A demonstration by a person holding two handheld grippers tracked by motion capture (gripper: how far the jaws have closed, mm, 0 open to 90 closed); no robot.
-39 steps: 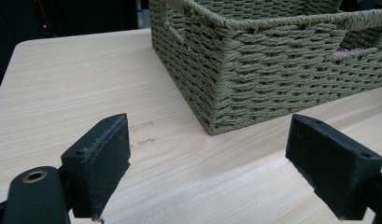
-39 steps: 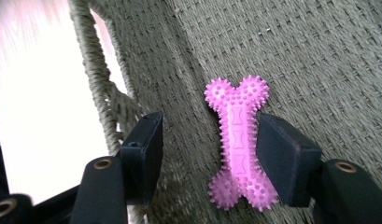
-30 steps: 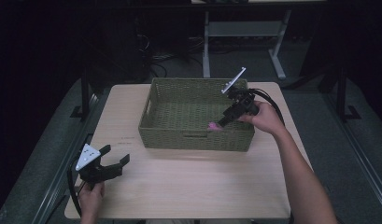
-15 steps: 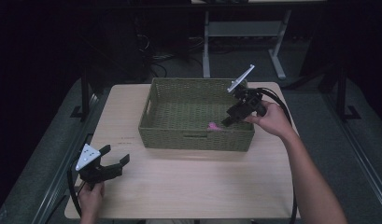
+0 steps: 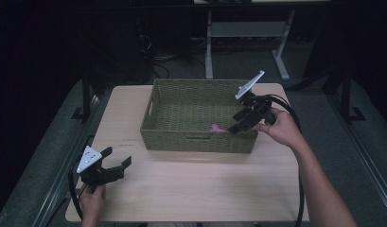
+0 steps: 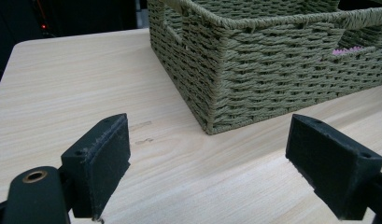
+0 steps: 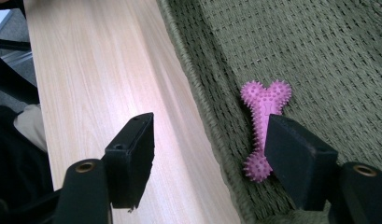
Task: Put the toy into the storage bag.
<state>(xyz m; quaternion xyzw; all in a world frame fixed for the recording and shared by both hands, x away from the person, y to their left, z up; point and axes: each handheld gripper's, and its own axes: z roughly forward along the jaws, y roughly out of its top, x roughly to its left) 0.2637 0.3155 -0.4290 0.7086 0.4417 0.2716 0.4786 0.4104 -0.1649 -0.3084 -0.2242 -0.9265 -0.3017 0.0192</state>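
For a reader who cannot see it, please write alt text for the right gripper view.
A pink spiky bone-shaped toy lies on the floor of a green woven basket, beside its near wall. The open right gripper hangs above the basket's rim, one jaw over the light wooden table.

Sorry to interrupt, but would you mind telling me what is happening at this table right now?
A person is working with a handheld gripper in each hand at a wooden table. The right gripper hangs open over the near right part of a green woven basket, above a pink spiky bone-shaped toy that lies on the basket floor beside the near wall. Its jaws are not gripping the toy. The left gripper rests open near the table's front left corner, holding nothing.
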